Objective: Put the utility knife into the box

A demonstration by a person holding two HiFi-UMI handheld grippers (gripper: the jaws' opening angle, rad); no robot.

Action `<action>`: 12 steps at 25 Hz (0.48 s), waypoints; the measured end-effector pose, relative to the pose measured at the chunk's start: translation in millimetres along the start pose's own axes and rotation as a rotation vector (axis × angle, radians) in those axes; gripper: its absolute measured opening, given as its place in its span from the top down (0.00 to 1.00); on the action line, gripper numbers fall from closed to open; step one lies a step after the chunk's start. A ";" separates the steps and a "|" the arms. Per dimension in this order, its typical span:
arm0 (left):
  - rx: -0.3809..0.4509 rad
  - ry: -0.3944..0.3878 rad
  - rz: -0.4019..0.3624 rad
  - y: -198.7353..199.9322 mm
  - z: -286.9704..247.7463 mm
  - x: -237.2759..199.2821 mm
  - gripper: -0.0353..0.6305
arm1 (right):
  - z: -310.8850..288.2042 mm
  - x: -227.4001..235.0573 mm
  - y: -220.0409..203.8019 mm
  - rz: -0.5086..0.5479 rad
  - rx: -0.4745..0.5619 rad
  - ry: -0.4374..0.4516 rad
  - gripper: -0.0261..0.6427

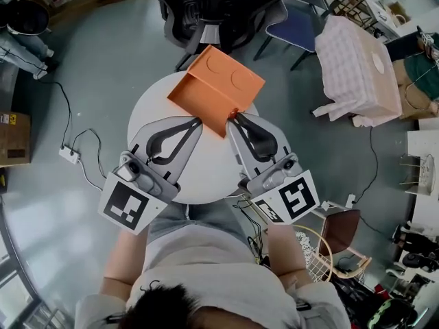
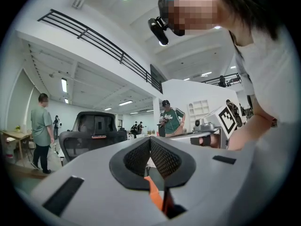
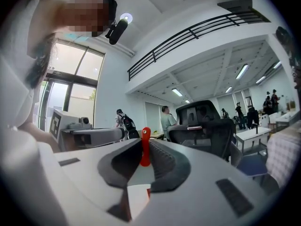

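An orange box (image 1: 216,88) lies open on the far side of a round white table (image 1: 154,112). My left gripper (image 1: 199,120) has its tips at the box's near edge. In the left gripper view the jaws of that gripper (image 2: 150,141) stand shut, with a strip of the orange box (image 2: 153,190) pinched between them. My right gripper (image 1: 232,117) sits at the box's near right corner. In the right gripper view, this gripper (image 3: 145,145) is shut on a thin red utility knife (image 3: 146,149) that stands upright between the pads. The knife is hidden in the head view.
A black office chair (image 1: 206,5) stands just beyond the table, a blue chair (image 1: 296,26) to its right. Farther right is a pink checked covered stand (image 1: 357,67). Cables and a power strip (image 1: 68,155) lie on the floor at left. People stand in the background.
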State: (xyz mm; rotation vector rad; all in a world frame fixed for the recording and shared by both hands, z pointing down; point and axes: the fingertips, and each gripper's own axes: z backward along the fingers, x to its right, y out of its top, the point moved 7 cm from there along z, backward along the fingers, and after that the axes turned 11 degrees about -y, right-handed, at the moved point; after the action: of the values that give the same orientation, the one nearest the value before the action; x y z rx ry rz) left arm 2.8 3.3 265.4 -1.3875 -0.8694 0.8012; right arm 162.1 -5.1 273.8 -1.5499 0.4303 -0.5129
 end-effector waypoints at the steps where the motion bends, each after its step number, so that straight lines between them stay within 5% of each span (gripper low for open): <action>1: -0.003 0.002 0.003 -0.6 1.0 -2.8 0.93 | -3.3 0.1 -1.4 -0.001 -0.007 -0.001 0.88; 12: -0.013 -0.034 0.022 -12.1 -1.6 -45.7 0.93 | -49.2 11.8 -31.3 0.013 -0.108 -0.043 0.88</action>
State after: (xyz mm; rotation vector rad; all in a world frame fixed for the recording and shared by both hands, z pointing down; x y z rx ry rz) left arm -17.8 -38.0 275.5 -1.4003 -0.8889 0.8392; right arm 142.8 -51.0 306.4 -1.6580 0.4408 -0.4524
